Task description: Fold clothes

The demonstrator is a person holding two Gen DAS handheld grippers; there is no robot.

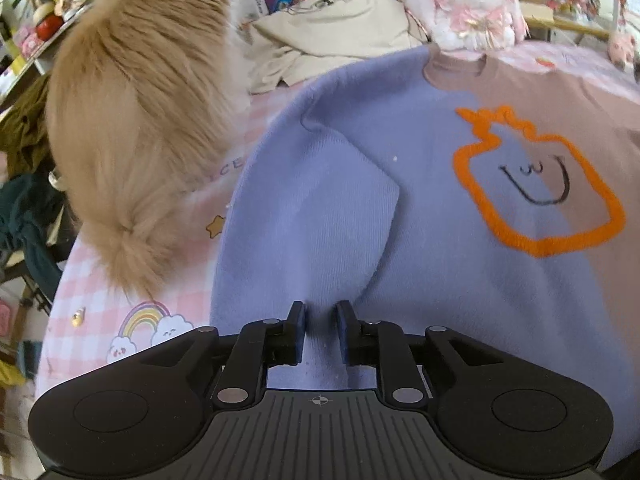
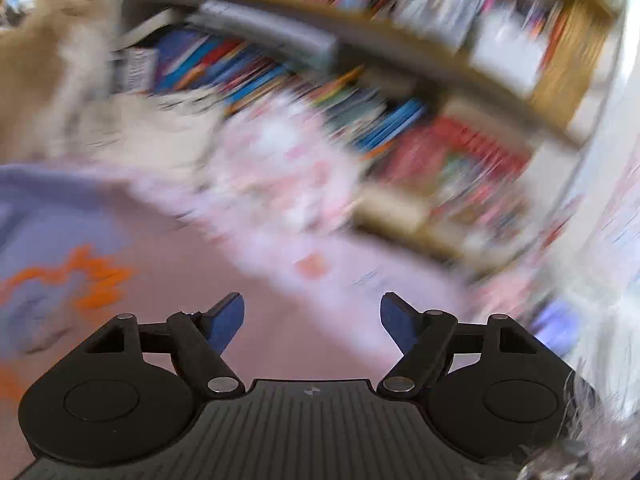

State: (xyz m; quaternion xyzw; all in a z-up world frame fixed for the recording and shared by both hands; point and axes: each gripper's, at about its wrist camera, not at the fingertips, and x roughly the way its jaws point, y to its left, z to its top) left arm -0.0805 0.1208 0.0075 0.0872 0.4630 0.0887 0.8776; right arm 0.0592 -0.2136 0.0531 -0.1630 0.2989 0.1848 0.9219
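A sweatshirt [image 1: 420, 300], half lilac-blue and half dusty pink, lies flat with an orange outlined figure [image 1: 536, 192] on its chest. Its blue sleeve [image 1: 320, 208] is folded in across the body. My left gripper [image 1: 320, 320] hovers low over the blue fabric near the sleeve's cuff end. Its jaws stand a narrow gap apart, and the cloth shows through the gap without being pinched. The right wrist view is heavily blurred. There my right gripper [image 2: 312, 312] is wide open over the pink half of the sweatshirt [image 2: 200, 260], with nothing between its fingers.
A fluffy tan animal [image 1: 136, 120] stands on the pink checked sheet [image 1: 92, 296], close to the sweatshirt's left edge. Behind the sweatshirt lie a beige garment [image 1: 340, 32] and a white plush bunny [image 1: 472, 4]. A full bookshelf [image 2: 400, 80] fills the background.
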